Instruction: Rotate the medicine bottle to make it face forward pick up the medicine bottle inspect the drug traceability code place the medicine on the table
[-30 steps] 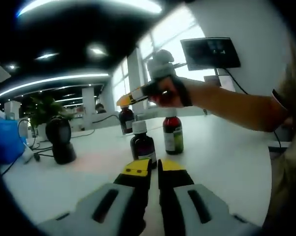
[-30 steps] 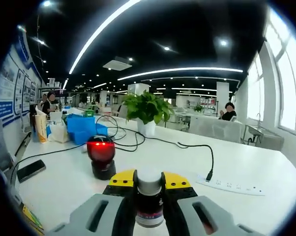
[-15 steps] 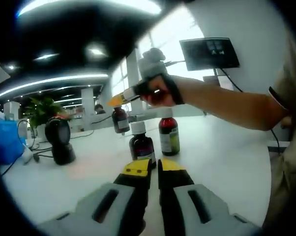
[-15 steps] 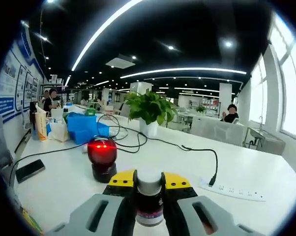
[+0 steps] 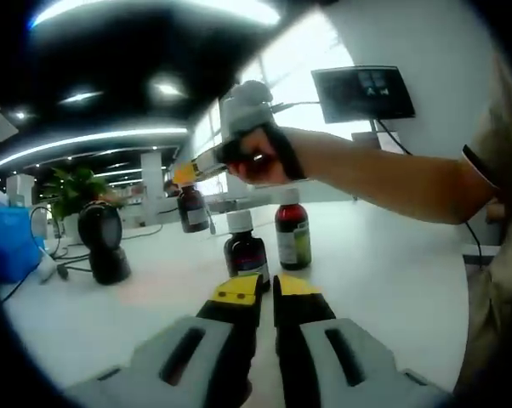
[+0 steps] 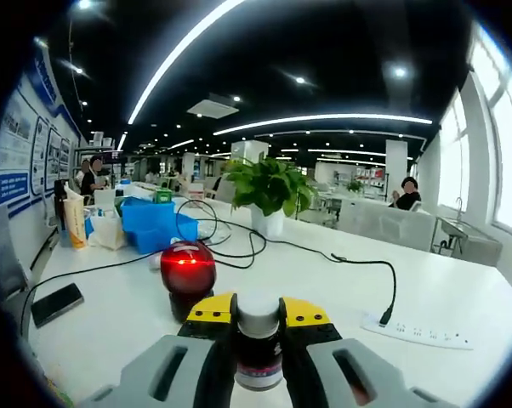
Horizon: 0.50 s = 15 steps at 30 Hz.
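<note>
1. in the right gripper view we find the right gripper (image 6: 258, 319) clenched on a dark medicine bottle (image 6: 258, 357) with a white cap; both yellow-tipped jaws press against its sides just below the cap.
2. in the left gripper view we see the same held bottle (image 5: 192, 209) lifted clear of the white table (image 5: 384, 272), carried by the right gripper (image 5: 190, 174) in a person's hand (image 5: 258, 153), the forearm reaching in from the right.
3. the held bottle hangs above the table, up and to the left of the two bottles standing there.
4. the left gripper (image 5: 267, 289) holds nothing; its yellow-tipped jaws stand close together with only a thin gap, low over the table.
5. just beyond those jaws stands a dark bottle with a white cap (image 5: 244, 248), upright on the table.
6. beside it, to the right in this view, stands a red-capped bottle with a green label (image 5: 292, 235), also upright; we cannot tell whether the two touch.
7. a barcode scanner (image 6: 187, 274) sits on the table ahead of the held bottle in the right gripper view, its red light glowing; it also appears as a dark stand (image 5: 103, 240) in the left gripper view.
8. further items noted in the right gripper view: a potted plant (image 6: 269, 191), a blue box (image 6: 154, 225), black cables (image 6: 324, 252), a white power strip (image 6: 422, 333) and a phone (image 6: 54, 303) lying flat.
9. a wall-mounted monitor (image 5: 363, 92) is seen in the left gripper view.
</note>
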Each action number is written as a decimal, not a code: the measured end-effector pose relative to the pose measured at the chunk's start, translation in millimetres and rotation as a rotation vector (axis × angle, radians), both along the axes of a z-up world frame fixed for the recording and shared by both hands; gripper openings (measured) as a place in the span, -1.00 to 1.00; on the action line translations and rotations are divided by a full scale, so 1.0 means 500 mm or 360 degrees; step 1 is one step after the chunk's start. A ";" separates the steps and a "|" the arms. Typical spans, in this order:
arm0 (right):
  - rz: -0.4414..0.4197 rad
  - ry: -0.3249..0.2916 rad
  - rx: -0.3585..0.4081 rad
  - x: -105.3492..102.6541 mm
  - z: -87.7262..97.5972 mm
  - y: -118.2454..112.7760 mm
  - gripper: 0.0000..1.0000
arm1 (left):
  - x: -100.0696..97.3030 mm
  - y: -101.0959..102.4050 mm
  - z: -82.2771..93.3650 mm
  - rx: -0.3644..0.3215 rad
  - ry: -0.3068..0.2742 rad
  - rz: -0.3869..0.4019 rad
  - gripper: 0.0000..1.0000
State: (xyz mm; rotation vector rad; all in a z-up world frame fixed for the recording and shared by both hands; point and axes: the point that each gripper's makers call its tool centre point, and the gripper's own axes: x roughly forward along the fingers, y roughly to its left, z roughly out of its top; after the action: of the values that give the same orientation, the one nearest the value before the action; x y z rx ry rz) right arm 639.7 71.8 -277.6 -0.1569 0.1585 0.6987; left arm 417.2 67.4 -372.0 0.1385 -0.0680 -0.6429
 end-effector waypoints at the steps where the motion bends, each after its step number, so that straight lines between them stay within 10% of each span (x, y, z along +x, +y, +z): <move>1: 0.0003 0.0005 0.0000 0.000 -0.001 0.005 -0.70 | 0.000 0.000 0.000 0.0000 -0.0001 -0.0001 -1.00; 15: 0.0038 -0.0015 0.0011 0.005 0.002 0.077 -0.70 | -0.002 0.001 0.000 0.0002 -0.0004 -0.0003 -1.00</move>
State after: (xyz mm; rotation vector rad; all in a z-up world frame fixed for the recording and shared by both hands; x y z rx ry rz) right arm 642.4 110.2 -276.7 -0.1555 0.1452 0.7218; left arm 416.1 67.7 -371.9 0.1404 -0.0700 -0.6443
